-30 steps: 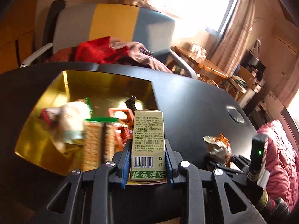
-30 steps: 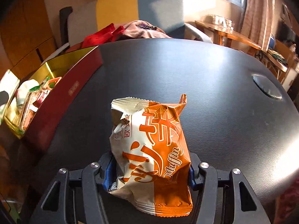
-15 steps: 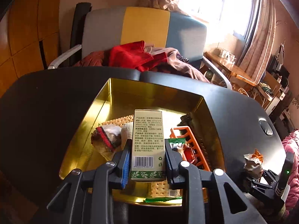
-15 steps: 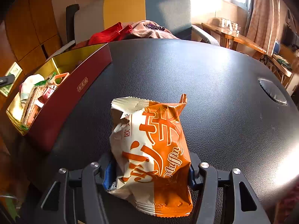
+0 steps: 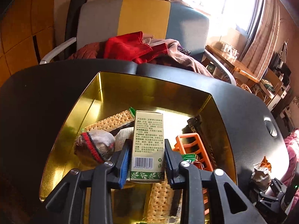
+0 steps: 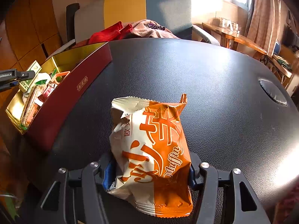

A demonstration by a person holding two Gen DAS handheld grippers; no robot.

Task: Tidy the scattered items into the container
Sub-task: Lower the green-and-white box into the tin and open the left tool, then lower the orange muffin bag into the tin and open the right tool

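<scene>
My left gripper (image 5: 147,163) is shut on a small beige carton (image 5: 148,141) with a barcode and a green leaf band, held upright over the gold-lined box (image 5: 104,93). Inside the box lie cracker packs (image 5: 112,123), a knitted bundle (image 5: 95,145), an orange plastic rack (image 5: 194,149) and a dark item. My right gripper (image 6: 149,171) is shut on an orange and white muffin packet (image 6: 153,149), just above the black table (image 6: 214,93). The box (image 6: 74,85) shows dark red outside at the left of the right wrist view, with the left gripper (image 6: 24,76) over it.
A chair (image 5: 142,22) heaped with red and brown clothes (image 5: 134,48) stands behind the table. A round cable cap (image 6: 272,92) sits in the table's right part. Wooden furniture and curtains fill the right background. The right gripper with its packet (image 5: 261,171) appears low right in the left wrist view.
My left gripper has carried the carton from the box's right edge to over its middle and lower into it. My right gripper, still holding the muffin packet, has shifted a little toward the box.
</scene>
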